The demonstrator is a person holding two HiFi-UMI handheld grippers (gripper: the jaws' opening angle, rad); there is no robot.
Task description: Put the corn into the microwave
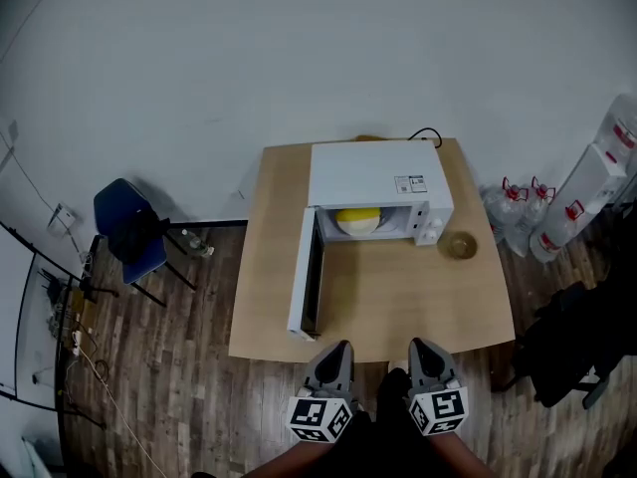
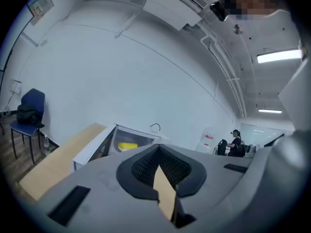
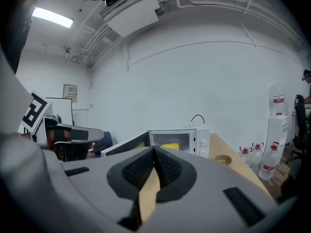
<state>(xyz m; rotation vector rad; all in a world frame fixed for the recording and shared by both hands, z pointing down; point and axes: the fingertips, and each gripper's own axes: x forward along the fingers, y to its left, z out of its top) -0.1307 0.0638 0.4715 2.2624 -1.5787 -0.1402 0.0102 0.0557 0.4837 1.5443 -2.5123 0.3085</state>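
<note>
Fig.: L gripper point(image 1: 340, 349) & R gripper point(image 1: 419, 347) are hovering side by side just off the near edge of the table point(image 1: 398, 302), both pointing toward the microwave point(image 1: 373, 179). L gripper's jaws are pressing fully together w/ nothing btwn them. R gripper's jaws are likewise meeting at the tips & gripping nothing. The microwave is standing at the table's far side, w/ its door point(image 1: 305, 282) hanging wide open to the left. The corn point(image 1: 358, 214) is lying inside the microwave, on a pale dish point(image 1: 358, 228). A small bowl point(image 1: 460, 245) is sitting on the table just right of the microwave. A blue chair point(image 1: 129, 229) is standing well left of the table. Water bottles point(image 1: 513, 210) are standing on the floor at right.
</note>
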